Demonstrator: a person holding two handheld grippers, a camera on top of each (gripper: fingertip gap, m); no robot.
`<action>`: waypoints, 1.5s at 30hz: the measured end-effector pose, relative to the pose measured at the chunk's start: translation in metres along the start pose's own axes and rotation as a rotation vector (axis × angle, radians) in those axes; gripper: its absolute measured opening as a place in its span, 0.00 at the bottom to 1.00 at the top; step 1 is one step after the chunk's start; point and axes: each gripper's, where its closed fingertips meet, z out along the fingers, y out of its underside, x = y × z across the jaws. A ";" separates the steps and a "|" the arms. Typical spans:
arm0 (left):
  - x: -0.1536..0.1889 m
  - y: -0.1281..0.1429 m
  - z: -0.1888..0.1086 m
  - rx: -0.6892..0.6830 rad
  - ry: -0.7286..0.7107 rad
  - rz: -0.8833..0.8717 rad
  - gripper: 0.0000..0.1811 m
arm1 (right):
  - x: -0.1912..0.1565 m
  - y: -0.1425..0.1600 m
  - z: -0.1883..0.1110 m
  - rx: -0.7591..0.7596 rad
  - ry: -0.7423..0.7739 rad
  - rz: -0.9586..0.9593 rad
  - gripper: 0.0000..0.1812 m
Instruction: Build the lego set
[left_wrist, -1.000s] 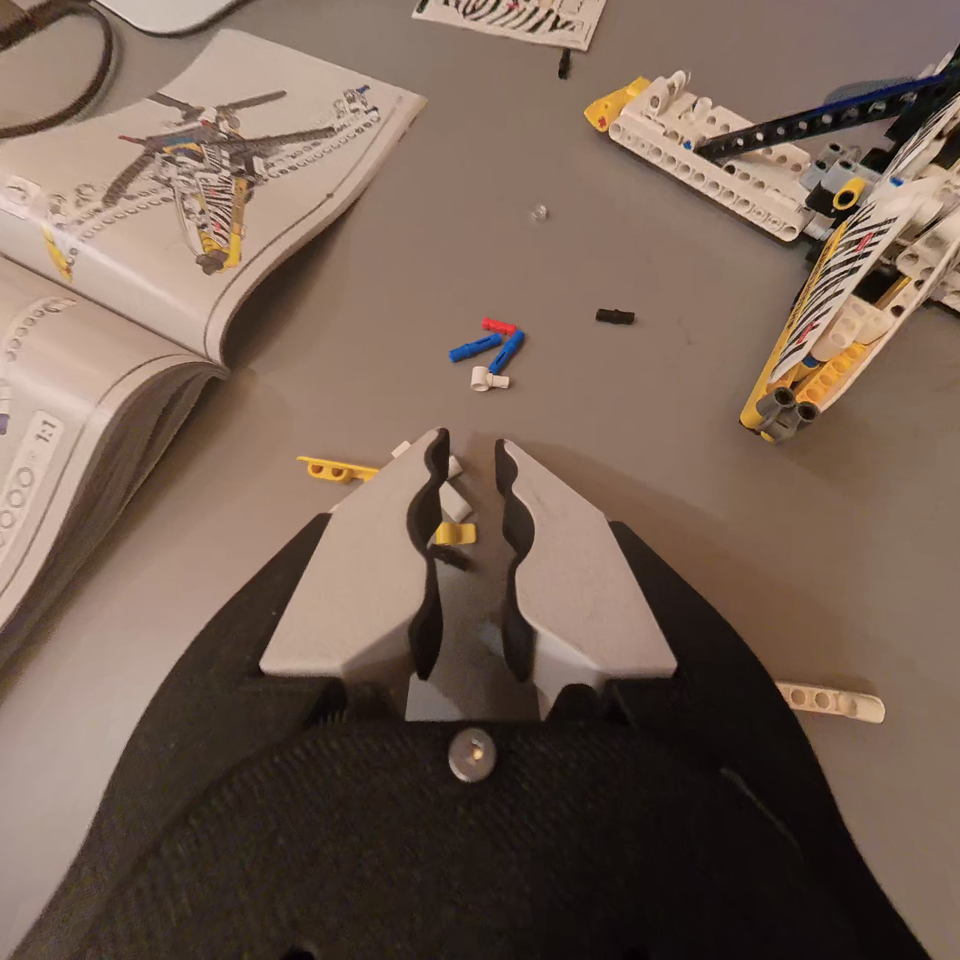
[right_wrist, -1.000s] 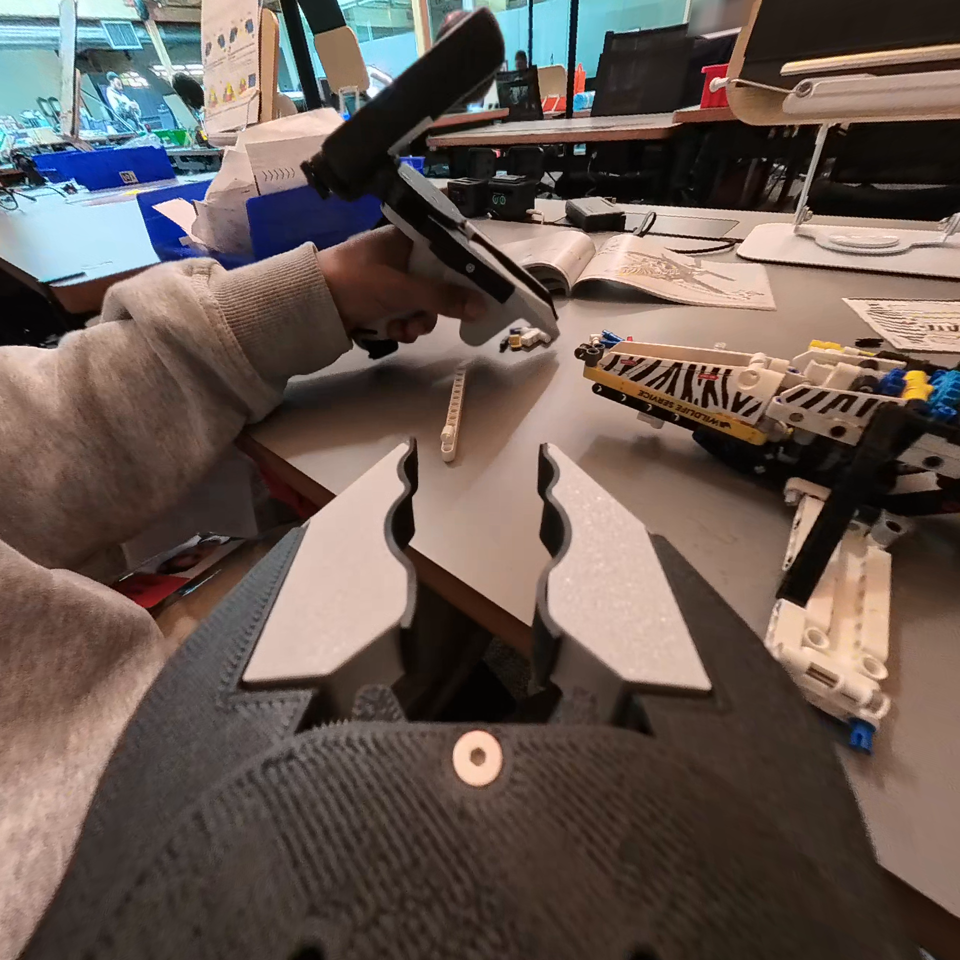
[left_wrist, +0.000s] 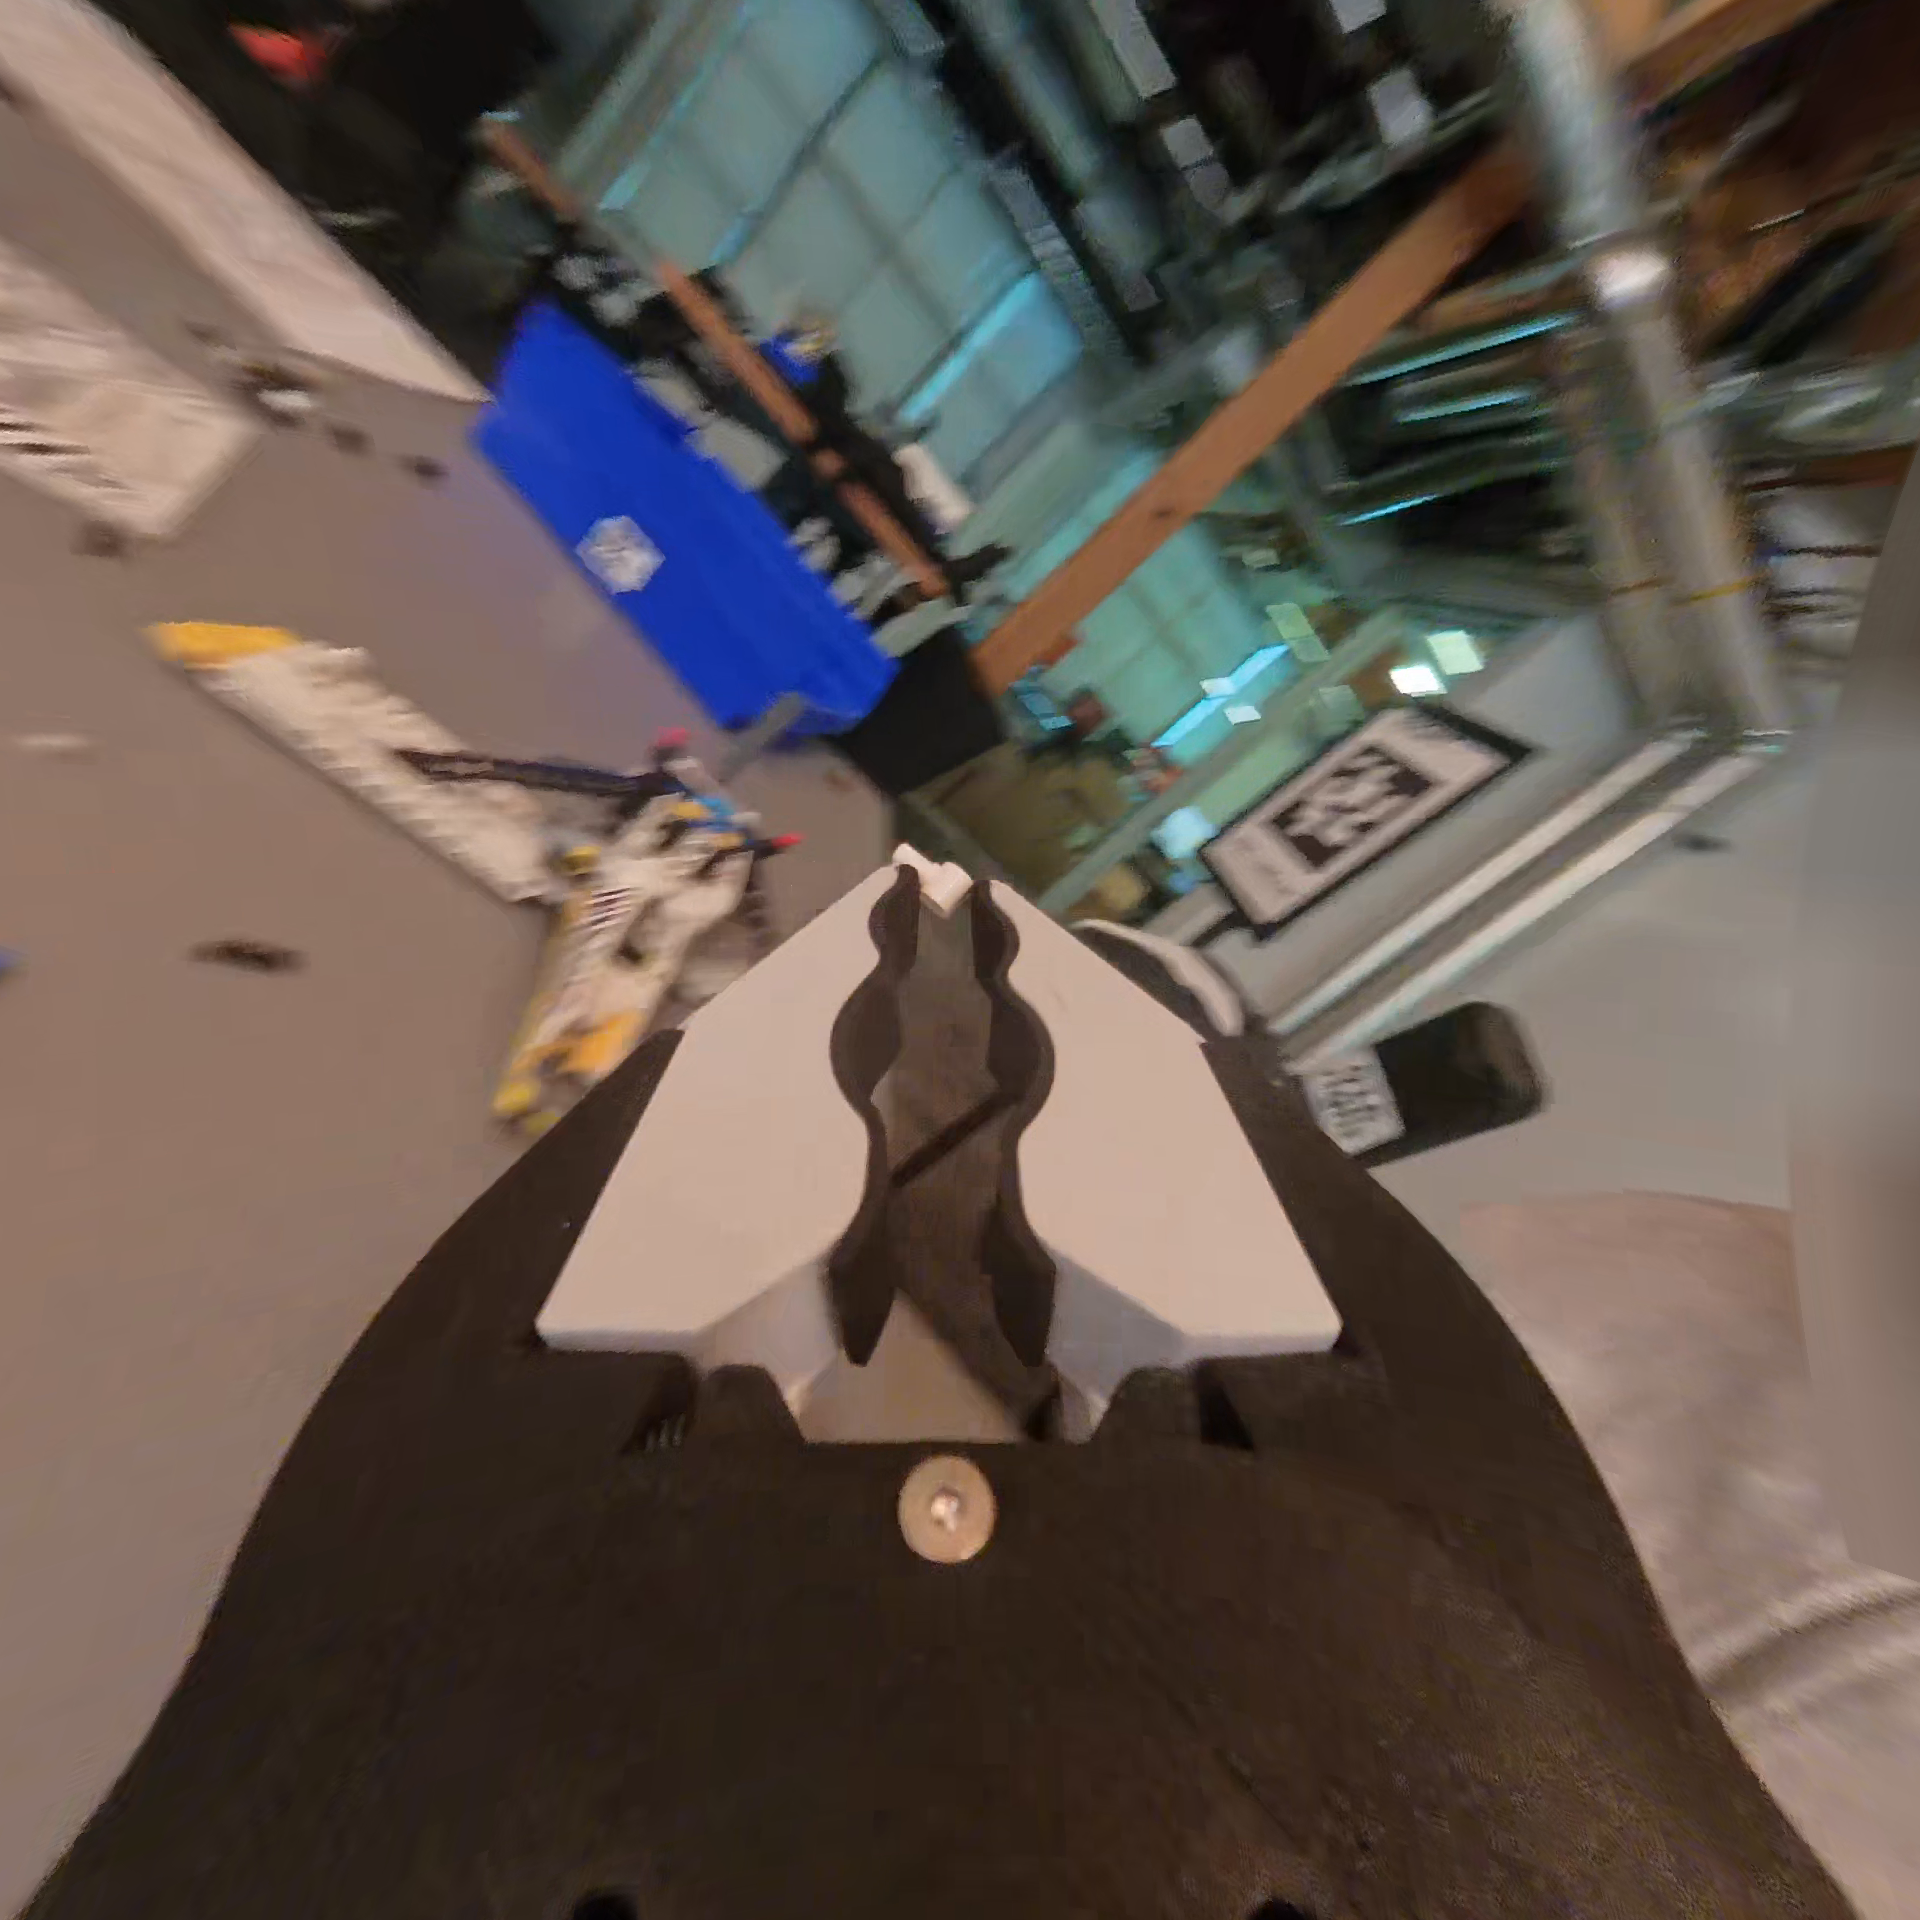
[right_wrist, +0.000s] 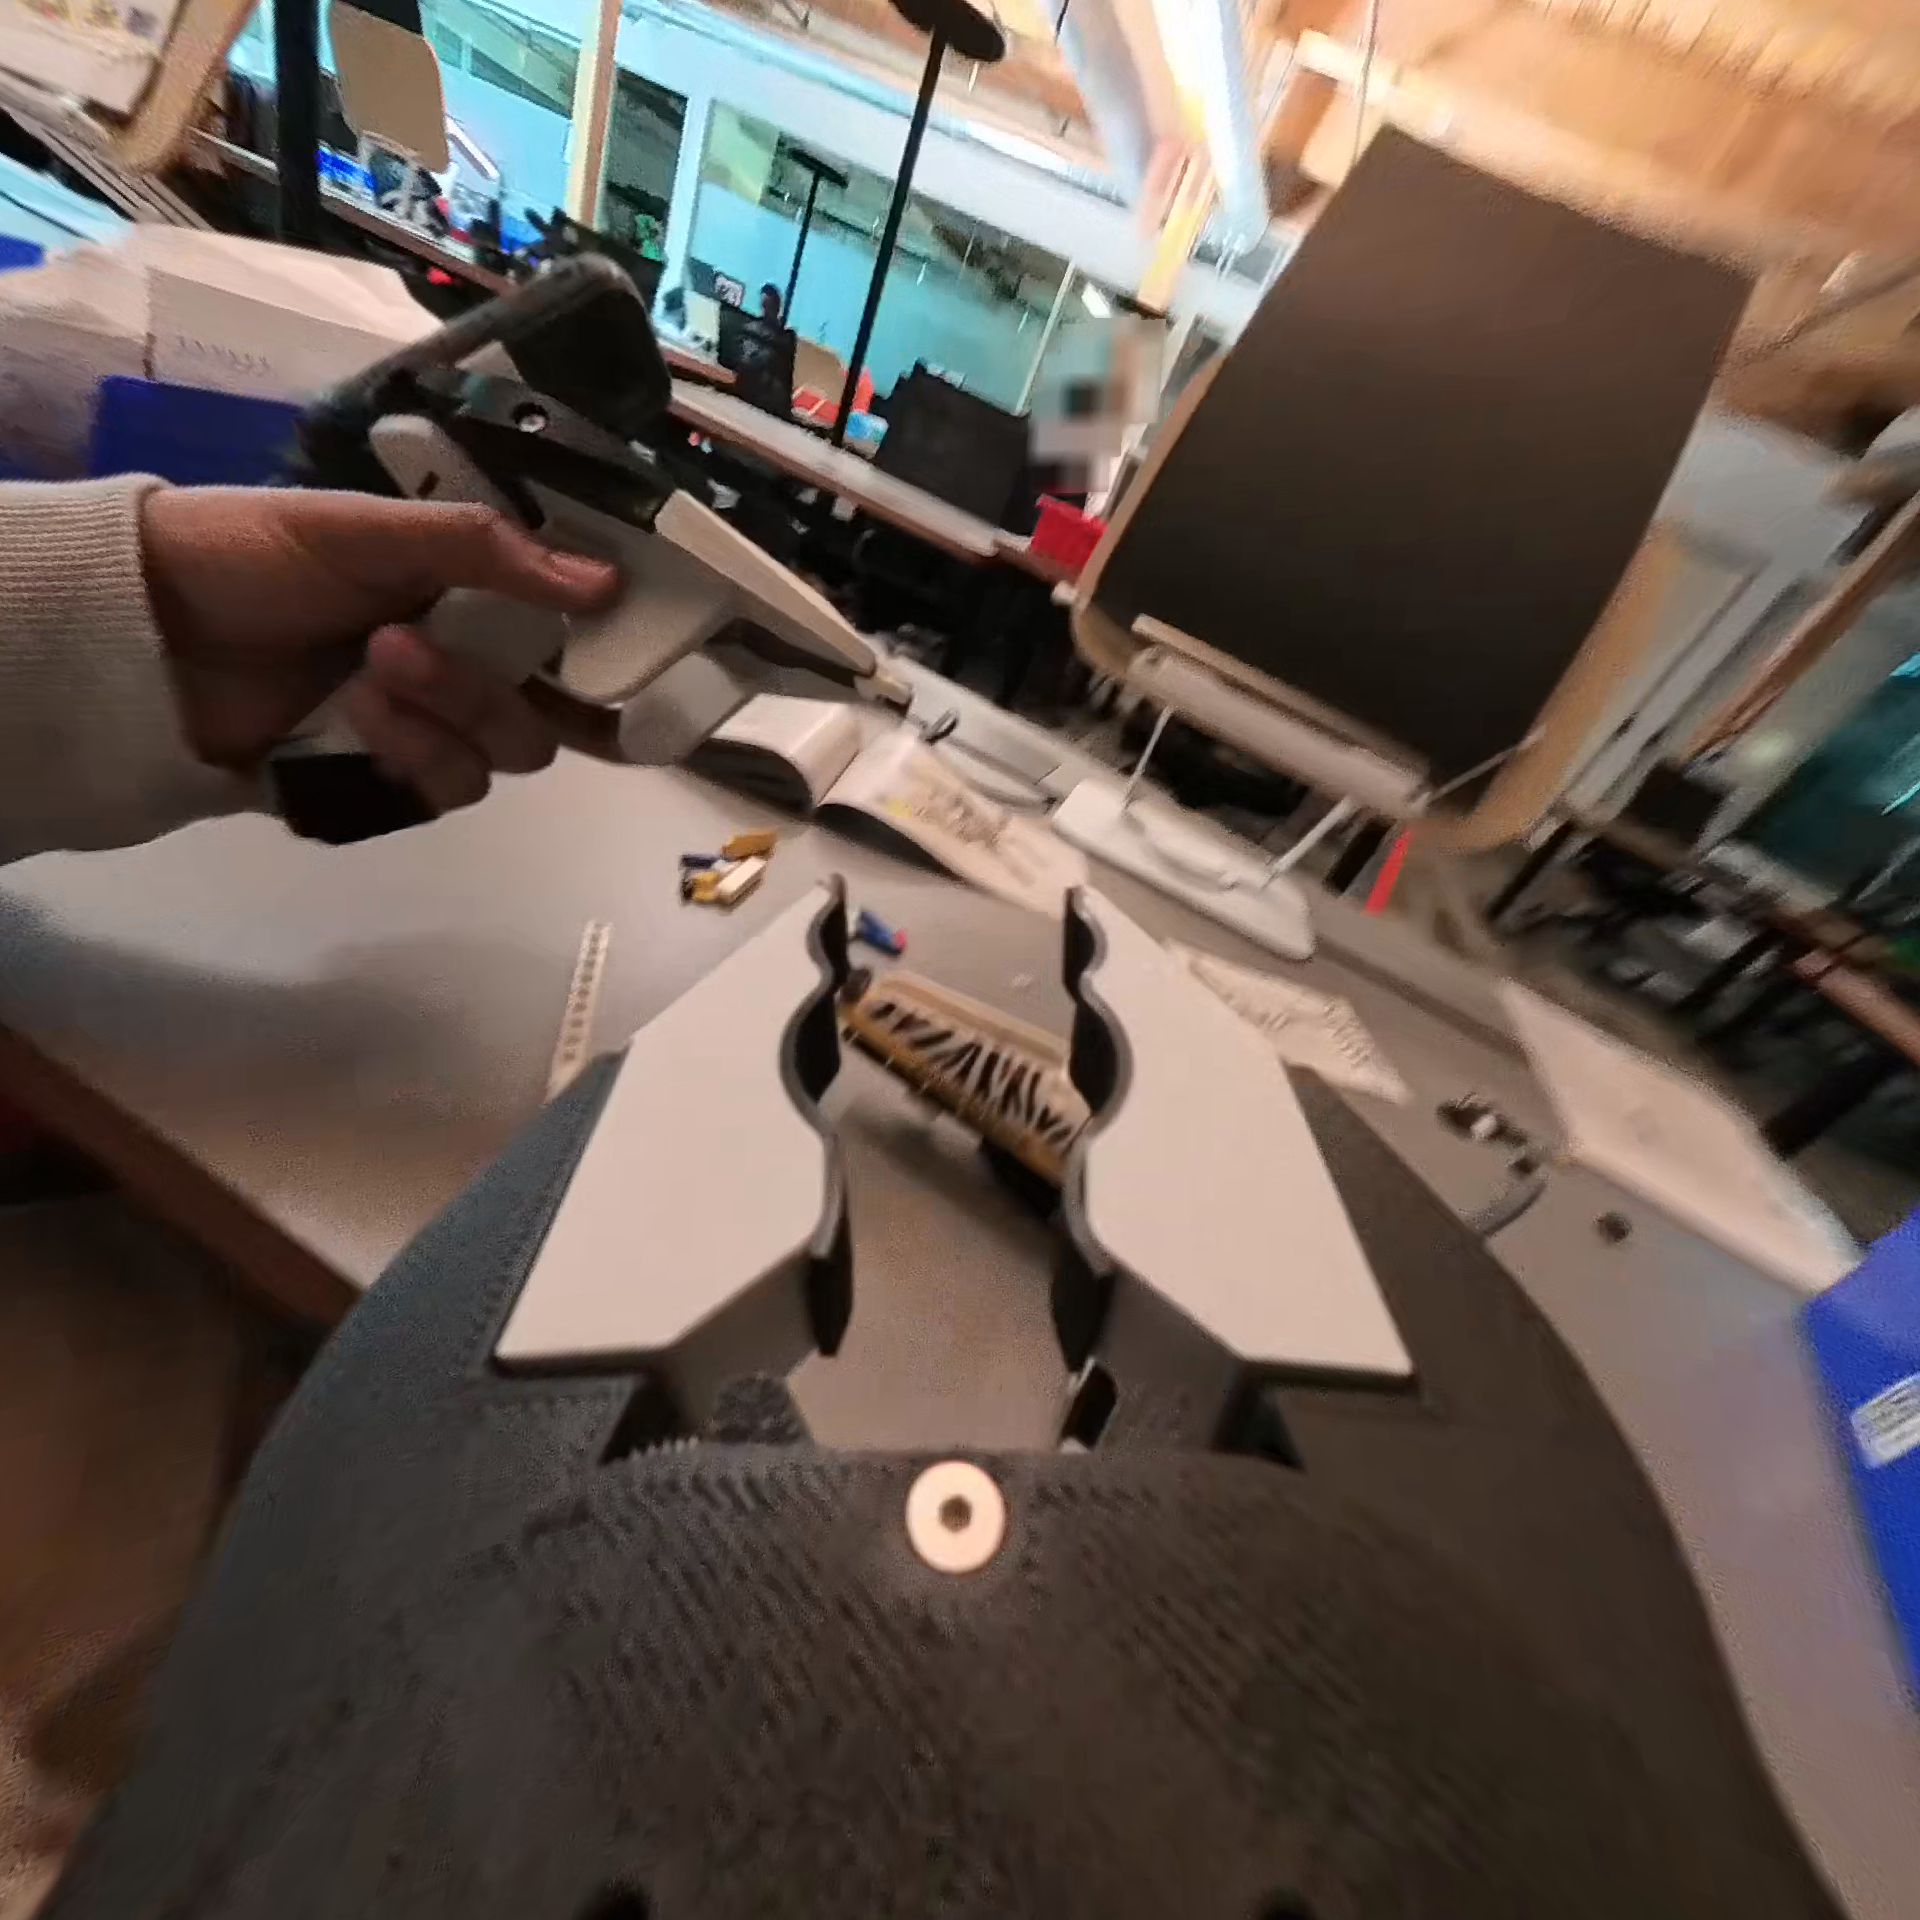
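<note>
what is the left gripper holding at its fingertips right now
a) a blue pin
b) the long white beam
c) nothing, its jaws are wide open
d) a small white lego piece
d: in the left wrist view the left gripper has its jaws closed on a small white lego piece pinched at the very tips, raised off the table.
</note>
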 end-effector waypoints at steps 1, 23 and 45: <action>0.018 0.000 0.005 0.023 0.095 -0.021 0.04 | -0.001 -0.009 0.005 0.019 0.017 -0.058 0.18; 0.083 0.026 0.035 0.015 0.447 -0.187 0.04 | -0.006 -0.062 0.015 0.136 0.015 -0.211 0.08; 0.077 0.018 -0.005 0.045 0.306 0.227 0.13 | 0.009 -0.056 -0.032 0.302 -0.224 0.419 0.03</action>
